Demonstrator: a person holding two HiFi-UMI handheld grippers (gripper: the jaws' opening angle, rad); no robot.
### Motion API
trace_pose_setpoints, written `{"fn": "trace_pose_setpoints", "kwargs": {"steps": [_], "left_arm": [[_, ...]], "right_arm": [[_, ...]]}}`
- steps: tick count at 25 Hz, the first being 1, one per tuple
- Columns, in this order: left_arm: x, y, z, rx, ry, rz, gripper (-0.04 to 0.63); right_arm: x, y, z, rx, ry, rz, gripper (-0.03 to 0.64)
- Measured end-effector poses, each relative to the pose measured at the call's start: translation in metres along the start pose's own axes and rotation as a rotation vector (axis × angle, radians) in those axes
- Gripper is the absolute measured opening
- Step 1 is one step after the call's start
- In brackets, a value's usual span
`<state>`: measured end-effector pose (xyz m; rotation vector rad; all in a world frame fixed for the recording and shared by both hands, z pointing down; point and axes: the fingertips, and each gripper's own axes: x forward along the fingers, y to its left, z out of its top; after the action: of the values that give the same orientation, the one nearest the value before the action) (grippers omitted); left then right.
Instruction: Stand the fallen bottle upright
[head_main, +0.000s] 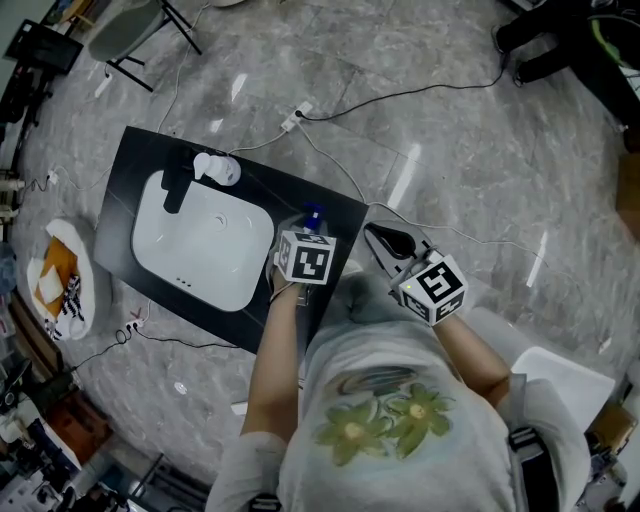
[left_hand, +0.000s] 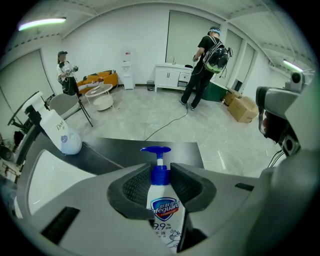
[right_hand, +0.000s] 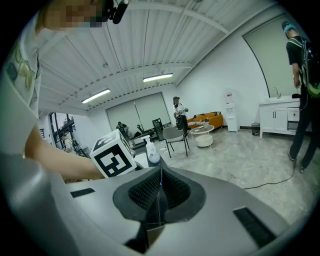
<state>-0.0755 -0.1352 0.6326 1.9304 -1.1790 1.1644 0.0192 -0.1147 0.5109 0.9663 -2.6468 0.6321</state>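
Note:
A white soap bottle with a blue pump (left_hand: 161, 202) stands between my left gripper's (left_hand: 161, 182) pads, which press on its shoulders. From the head view only its blue pump (head_main: 312, 214) shows, beyond the marker cube, at the right end of the black countertop (head_main: 130, 170) near the white sink (head_main: 160, 240). My left gripper (head_main: 305, 232) points steeply down there. A second white bottle (head_main: 218, 168) (left_hand: 60, 131) rests by the black faucet. To the right, past the countertop's edge, my right gripper (head_main: 378, 237) (right_hand: 161, 172) is shut with nothing in it.
The countertop lies on a grey marble floor. A white cable and power strip (head_main: 295, 118) run behind it. A chair (head_main: 130, 25) stands at the far left, and a bag of clutter (head_main: 60, 275) lies at the left. Two people (left_hand: 207, 65) (left_hand: 66, 75) stand far off.

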Motion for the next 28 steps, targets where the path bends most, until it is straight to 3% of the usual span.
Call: {"fn": "trace_pose_setpoints", "kwargs": {"steps": [28], "left_arm": [[-0.042,-0.002,0.025,-0.022,-0.164,0.037,0.136]], "right_arm": [[-0.027,0.018,0.002,-0.030,-0.012,-0.011,0.043]]}}
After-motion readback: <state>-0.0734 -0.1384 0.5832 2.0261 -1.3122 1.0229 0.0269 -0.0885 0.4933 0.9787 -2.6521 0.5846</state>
